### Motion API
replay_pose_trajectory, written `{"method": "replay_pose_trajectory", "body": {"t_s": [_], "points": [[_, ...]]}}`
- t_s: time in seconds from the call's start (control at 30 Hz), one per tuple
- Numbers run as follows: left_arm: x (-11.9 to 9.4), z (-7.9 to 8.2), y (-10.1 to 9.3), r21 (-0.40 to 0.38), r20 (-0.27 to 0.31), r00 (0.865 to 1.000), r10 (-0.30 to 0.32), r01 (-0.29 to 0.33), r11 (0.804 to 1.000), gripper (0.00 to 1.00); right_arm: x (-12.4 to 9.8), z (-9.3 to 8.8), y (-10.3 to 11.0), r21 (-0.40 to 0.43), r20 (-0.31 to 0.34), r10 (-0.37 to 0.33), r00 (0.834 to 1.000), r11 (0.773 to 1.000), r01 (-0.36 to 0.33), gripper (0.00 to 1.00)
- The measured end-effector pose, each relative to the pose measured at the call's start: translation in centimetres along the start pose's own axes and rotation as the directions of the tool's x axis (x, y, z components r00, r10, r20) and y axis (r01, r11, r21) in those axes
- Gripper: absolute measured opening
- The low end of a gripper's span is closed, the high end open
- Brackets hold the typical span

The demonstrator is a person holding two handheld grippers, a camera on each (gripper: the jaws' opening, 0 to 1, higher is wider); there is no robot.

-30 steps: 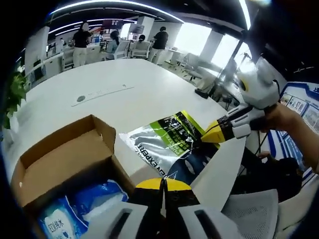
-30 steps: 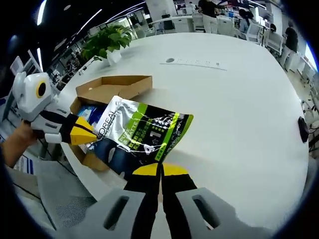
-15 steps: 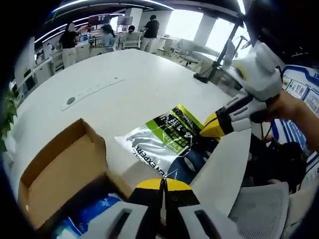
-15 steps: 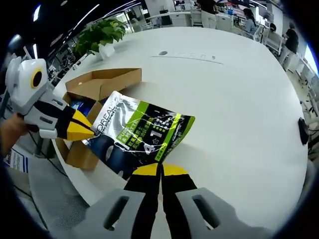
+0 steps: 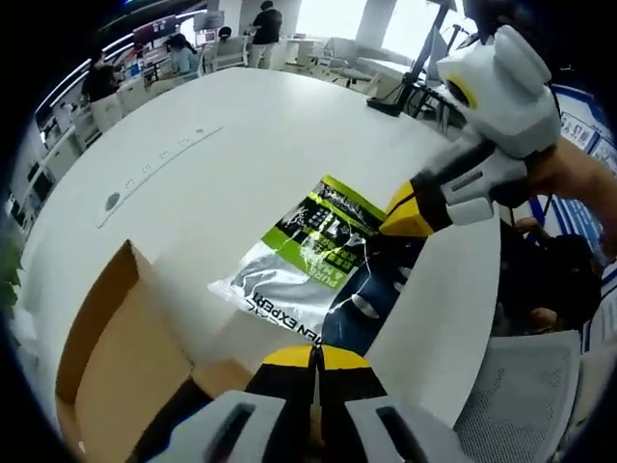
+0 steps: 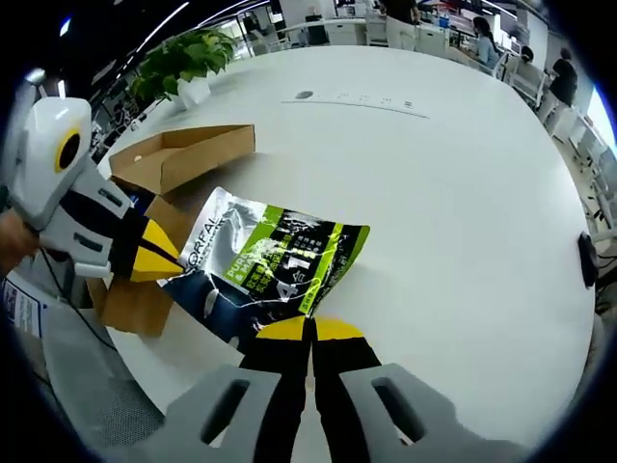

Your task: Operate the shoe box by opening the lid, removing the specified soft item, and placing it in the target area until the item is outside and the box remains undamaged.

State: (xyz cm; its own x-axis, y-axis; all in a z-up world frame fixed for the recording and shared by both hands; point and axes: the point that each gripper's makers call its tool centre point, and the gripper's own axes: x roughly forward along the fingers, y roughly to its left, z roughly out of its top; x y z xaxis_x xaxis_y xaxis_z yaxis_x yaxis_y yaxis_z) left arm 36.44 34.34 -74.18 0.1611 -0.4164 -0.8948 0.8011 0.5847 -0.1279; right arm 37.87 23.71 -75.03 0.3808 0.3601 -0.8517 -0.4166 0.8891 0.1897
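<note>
A glossy foil pouch point(image 6: 267, 266) with silver, green and dark printed panels lies crinkled and shiny ahead of the right gripper point(image 6: 310, 333), whose yellow tips look like smooth matt plastic over a white and black plastic body. The left gripper point(image 5: 314, 358) has the same matt yellow tips. The table point(image 6: 463, 193) is a smooth white surface with a soft sheen. The shoe box point(image 6: 169, 169), left of the pouch, is plain matt brown cardboard with raw corrugated edges.

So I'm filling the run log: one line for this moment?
stage: placing | pouch: on table, outside shoe box | left gripper, right gripper: each shut on pouch
</note>
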Motion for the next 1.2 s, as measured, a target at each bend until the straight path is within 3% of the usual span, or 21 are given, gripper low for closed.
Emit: {"method": "replay_pose_trajectory", "body": {"t_s": [0.33, 0.8, 1.0, 1.2], "points": [[2.2, -0.5, 0.2, 0.052, -0.094, 0.996, 0.002, 0.003, 0.999, 0.0, 1.5, -0.5, -0.9, 0.012, -0.011, -0.011, 1.0, 1.0, 0.011, 0.0], [3.2, -1.0, 0.5, 0.138, -0.125, 0.992, 0.034, -0.017, 0.99, 0.01, 3.2, -1.6, -1.4, 0.02, -0.026, -0.01, 1.0, 1.0, 0.01, 0.0], [3.6, -1.5, 0.6, 0.271, -0.153, 0.984, 0.094, -0.049, 0.961, 0.01, 3.4, -1.7, -1.4, 0.035, -0.023, -0.004, 1.0, 0.999, 0.004, 0.0], [3.4, -1.8, 0.5, 0.31, -0.166, 0.98, 0.11, -0.054, 0.949, 0.05, 3.5, -1.6, -1.5, 0.043, -0.009, -0.013, 1.0, 0.999, 0.013, 0.0]]}}
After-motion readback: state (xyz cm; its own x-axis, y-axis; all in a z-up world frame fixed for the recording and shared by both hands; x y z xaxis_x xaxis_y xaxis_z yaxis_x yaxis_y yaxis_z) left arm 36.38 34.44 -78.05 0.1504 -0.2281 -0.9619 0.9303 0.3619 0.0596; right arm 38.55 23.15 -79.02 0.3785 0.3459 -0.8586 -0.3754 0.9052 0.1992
